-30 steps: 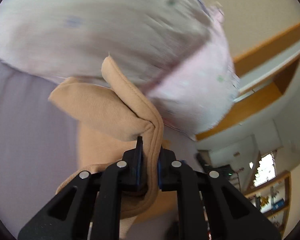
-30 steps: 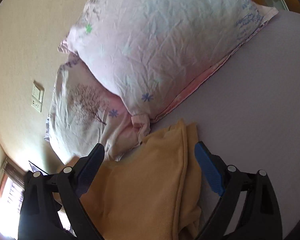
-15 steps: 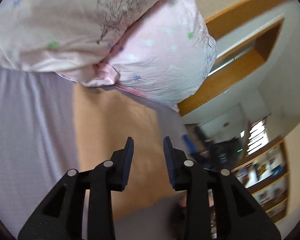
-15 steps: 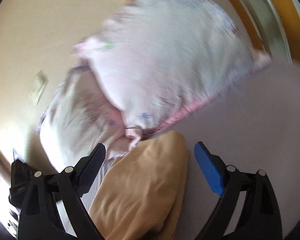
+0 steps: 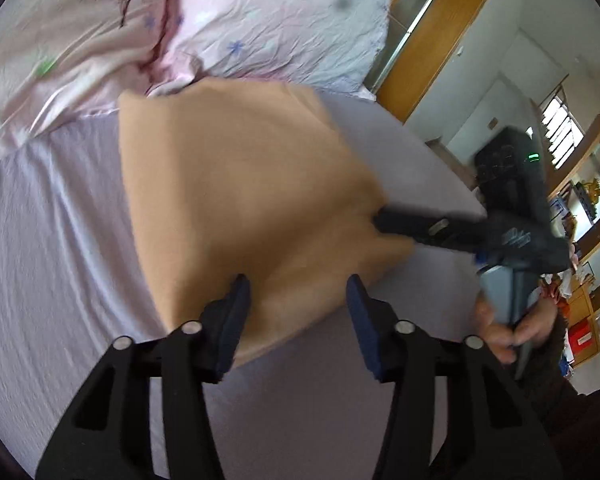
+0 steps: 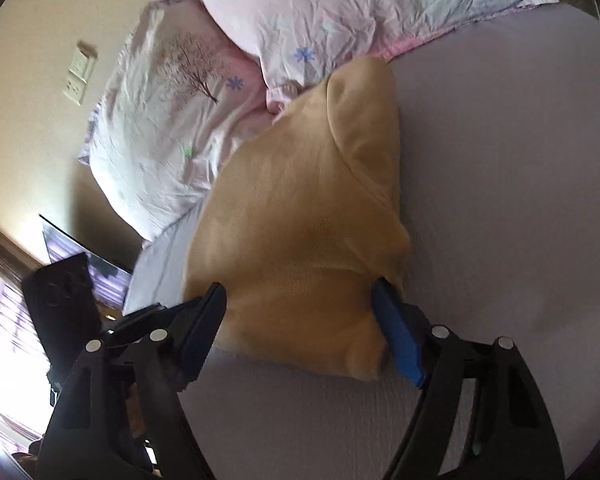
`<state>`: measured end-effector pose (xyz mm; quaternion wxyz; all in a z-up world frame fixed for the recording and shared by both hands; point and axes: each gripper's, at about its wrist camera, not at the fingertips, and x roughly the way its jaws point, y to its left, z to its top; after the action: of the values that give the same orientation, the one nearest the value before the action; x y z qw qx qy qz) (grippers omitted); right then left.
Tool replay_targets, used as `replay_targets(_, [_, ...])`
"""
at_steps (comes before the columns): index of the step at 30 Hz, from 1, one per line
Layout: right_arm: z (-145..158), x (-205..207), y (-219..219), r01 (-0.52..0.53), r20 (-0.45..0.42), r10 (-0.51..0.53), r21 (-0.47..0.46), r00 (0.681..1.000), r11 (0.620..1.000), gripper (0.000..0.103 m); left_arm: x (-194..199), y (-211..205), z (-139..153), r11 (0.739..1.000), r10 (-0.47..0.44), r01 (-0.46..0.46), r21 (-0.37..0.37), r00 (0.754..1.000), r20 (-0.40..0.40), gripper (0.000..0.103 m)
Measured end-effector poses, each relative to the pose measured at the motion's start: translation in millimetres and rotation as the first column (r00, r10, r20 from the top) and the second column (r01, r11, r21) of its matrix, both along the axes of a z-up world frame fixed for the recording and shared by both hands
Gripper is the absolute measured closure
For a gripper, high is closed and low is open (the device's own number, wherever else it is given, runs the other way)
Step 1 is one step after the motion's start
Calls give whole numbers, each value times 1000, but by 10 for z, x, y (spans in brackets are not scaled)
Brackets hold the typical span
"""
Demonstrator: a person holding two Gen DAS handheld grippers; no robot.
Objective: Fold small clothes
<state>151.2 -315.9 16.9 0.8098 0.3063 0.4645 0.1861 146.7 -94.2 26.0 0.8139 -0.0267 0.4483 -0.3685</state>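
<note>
My left gripper (image 5: 296, 304) stands wide open, both blue-padded jaws spread with nothing between them but air; they hover over the near edge of the tan garment (image 5: 240, 184). My right gripper (image 6: 300, 320) is open wide too, its jaws straddling the near end of the same cloth: the right pad touches the bunched corner of the fabric, the left pad sits just at its other side, and neither pinches it. In the left wrist view I see that right gripper (image 5: 384, 220) from the side, its dark fingers reaching in against the garment's right edge, with my right hand (image 5: 504, 328) wrapped around its handle.

The tan garment (image 6: 312, 220) lies folded on the bed (image 6: 520, 200), on the pale lilac sheet, roughly in the middle of the mattress width and close to the head end. A narrower flap lies over its right side and runs toward the pillows. Its far tip touches the pink floral pillows (image 6: 300, 20), which lie along the head edge of the bed, one overlapping the other.

Beyond the pillows, a beige wall carries a light switch plate (image 6: 80, 74). In the left wrist view a wooden door frame (image 5: 432, 36) and shelving (image 5: 588, 208) stand past the bed's right edge.
</note>
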Motion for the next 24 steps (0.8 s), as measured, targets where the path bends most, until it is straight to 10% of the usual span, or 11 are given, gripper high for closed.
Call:
replay_targets(3, [256,-44,-160,54,78,-56,34,995,998,6,101,351,172,982,100,-101,-163,995,-17,40])
replay_targets(7, [206,220,-395,110,8,-110,13,994,994,3,522,699,145,940,268,-283,-193,958,-99,35])
replay_targets(10, [-95,520,-435,99,-118,-93,48,989,994,21,849,654,-134,940,260,-304,-155,932,-251,34])
replay_targets(16, [-117,657,-304,10,-90,-2,83,996,996,40,963,498,-316,937,229,-299,-182,917,-326,37])
replay_targets(24, [-33,638,-84,-48,-21,54,203,998,978,65,929,678,-296,908,227,-324,-266,914,-337,71])
